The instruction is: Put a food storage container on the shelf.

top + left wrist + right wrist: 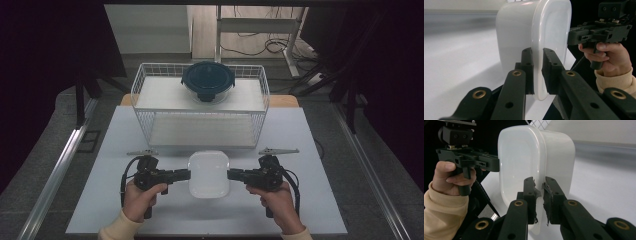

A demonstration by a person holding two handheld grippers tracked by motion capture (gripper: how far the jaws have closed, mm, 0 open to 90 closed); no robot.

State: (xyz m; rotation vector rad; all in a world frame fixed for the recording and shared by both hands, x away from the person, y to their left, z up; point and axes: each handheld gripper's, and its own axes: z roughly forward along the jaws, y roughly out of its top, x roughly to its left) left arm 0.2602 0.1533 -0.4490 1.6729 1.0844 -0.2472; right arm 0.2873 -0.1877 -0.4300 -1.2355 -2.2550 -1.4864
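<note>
A white lidded plastic container (pixel 208 173) hangs between both grippers over the near middle of the table. My left gripper (pixel 186 174) is shut on its left rim, and in the left gripper view the jaws pinch the container's lid edge (pixel 539 75). My right gripper (pixel 231 174) is shut on the right rim, its worn pads clamping the container's edge (pixel 539 202) in the right gripper view. Across the container each gripper view shows the other hand: the right gripper (pixel 599 33) and the left gripper (pixel 466 157).
A white wire basket (pixel 200 107) stands at the back of the grey table (pixel 100 200), with a dark round lidded bowl (pixel 208 80) on its top. Two metal clips (pixel 142 152) (pixel 278 150) lie just behind the grippers. Dark curtains flank both sides.
</note>
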